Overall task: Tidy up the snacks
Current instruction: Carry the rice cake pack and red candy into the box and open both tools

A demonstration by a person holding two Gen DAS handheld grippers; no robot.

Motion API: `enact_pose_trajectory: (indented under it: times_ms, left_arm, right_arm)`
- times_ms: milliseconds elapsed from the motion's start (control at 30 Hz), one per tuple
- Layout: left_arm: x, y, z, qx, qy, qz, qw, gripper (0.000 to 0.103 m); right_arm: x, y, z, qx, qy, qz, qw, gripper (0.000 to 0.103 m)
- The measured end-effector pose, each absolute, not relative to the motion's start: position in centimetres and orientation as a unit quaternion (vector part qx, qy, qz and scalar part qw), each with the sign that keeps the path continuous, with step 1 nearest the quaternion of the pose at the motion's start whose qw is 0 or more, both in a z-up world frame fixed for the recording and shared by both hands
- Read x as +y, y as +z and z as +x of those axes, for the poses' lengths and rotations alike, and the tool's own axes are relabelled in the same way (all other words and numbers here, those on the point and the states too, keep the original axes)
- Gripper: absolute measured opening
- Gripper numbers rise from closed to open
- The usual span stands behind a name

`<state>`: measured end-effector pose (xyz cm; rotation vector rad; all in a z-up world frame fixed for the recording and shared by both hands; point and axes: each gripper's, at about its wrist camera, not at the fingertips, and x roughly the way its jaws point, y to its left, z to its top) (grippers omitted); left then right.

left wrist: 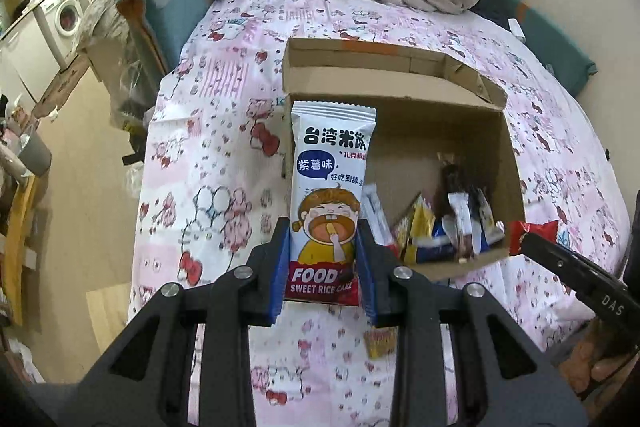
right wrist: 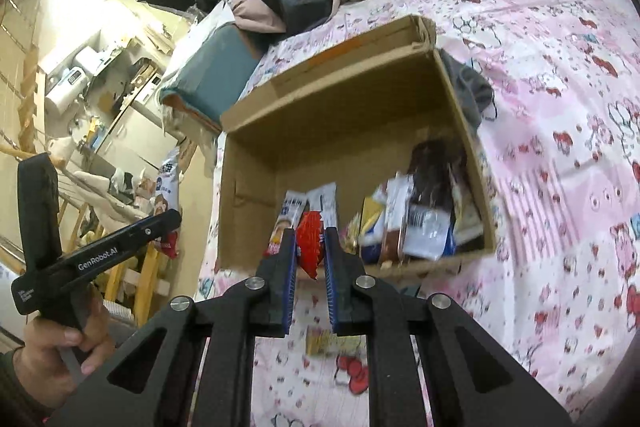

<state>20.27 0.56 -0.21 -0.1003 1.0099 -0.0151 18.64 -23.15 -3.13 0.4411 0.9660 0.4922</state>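
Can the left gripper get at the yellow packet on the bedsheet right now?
Probably not: the left gripper is shut on the rice cake packet, so it has no free jaws for the yellow packet below it.

Each hand-held gripper is matte black with blue ribbed finger pads and silver round screws. White "GenRobot.AI" lettering marks one side. A bare-skinned hand shows a dark sleeve.

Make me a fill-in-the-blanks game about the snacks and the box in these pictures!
1. The left gripper holds a white packet printed "SWEET ____ CAKE".
2. The right gripper squeezes a small snack in a ____ wrapper.
3. The snacks already put away stand inside a ____ box.
4. The box sits on a ____ patterned sheet.

Missing words: rice; red; cardboard; pink
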Motion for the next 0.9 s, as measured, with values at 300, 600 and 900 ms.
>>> enact_pose_trajectory:
  times_ms: [300, 600, 900]
  left_arm:
    - [-1.5, -2.2, 23.6, 0.472, -0.016, -0.02, 0.881, 0.027]
    - [-1.6, -4.8, 24.4, 0.468, -0.034, -0.009, 0.883, 0.027]
    - [-2.6, -4.9, 24.5, 0.471, -0.054, 0.008, 0.88, 0.027]
  right_arm:
    - [-22.8, -4.2, 22.7, 0.468, 0.225, 0.186, 0.834, 0.014]
    - [-22.8, -6.5, 24.2, 0.494, 0.215, 0.206, 0.817, 0.014]
    - [-22.1, -7.3, 24.4, 0.515, 0.217, 0.195, 0.806, 0.014]
